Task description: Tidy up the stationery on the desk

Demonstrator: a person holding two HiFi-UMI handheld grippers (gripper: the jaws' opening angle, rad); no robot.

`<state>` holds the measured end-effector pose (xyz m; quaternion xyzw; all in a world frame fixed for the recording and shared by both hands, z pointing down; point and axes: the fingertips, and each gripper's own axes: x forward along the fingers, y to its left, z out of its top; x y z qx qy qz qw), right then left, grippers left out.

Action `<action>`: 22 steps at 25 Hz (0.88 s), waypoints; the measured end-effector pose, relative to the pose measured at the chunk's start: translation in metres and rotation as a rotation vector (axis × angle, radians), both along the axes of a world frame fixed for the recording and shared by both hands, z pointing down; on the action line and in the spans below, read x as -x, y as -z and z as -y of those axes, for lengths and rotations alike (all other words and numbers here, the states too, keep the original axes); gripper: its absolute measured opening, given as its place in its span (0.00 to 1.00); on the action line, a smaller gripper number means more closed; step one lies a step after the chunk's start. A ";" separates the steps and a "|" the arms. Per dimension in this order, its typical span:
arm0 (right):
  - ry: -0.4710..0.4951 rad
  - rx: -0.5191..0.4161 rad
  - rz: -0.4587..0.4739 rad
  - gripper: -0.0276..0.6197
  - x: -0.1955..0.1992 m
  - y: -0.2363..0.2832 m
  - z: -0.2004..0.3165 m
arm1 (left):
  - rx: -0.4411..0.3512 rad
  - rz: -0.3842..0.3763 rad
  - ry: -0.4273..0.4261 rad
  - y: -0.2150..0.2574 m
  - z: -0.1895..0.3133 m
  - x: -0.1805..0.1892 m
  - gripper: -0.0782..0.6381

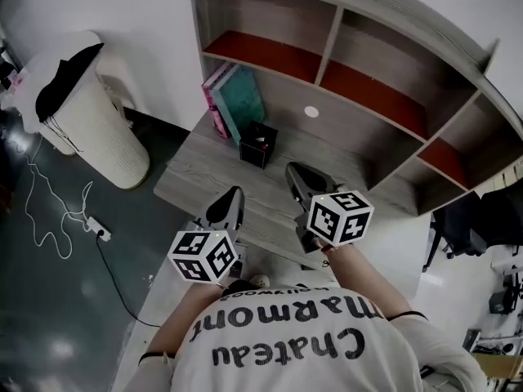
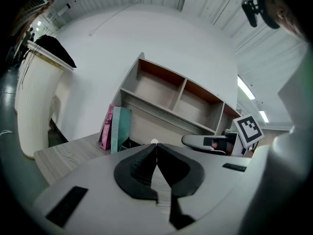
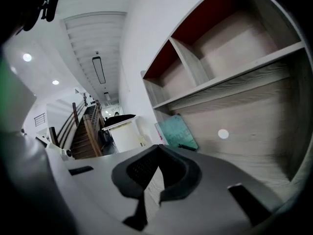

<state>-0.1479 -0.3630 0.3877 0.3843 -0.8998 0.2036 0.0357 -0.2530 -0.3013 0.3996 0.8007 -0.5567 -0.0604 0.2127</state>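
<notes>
1. Books (image 1: pixel 235 98), pink and teal, lean upright at the back of the table (image 1: pixel 188 178), with a black box (image 1: pixel 258 144) just beside them at their 5 o'clock.
2. Left gripper (image 2: pixel 155 151): jaws pressed together, nothing between them; the books sit at its 11 o'clock.
3. Right gripper (image 3: pixel 157 153): jaws together, empty, over the table.

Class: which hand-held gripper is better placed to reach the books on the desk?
Probably the left hand-held gripper: the books stand on its side, and the black box lies roughly between them and the right hand-held gripper. Both are shut and empty.
</notes>
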 end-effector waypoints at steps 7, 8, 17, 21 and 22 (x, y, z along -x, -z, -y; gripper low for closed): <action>-0.059 0.024 -0.053 0.06 -0.023 -0.015 -0.017 | 0.005 0.018 -0.002 -0.001 -0.016 -0.018 0.13; -0.064 0.022 -0.054 0.06 -0.025 -0.015 -0.020 | 0.005 0.023 -0.003 0.000 -0.019 -0.020 0.13; -0.091 0.016 -0.089 0.06 -0.054 -0.023 -0.053 | -0.008 0.040 0.018 0.004 -0.049 -0.032 0.13; -0.088 0.011 -0.106 0.06 -0.057 -0.025 -0.066 | 0.003 0.049 0.021 0.003 -0.060 -0.035 0.13; -0.088 0.009 -0.109 0.06 -0.058 -0.025 -0.068 | 0.003 0.047 0.020 0.003 -0.063 -0.036 0.13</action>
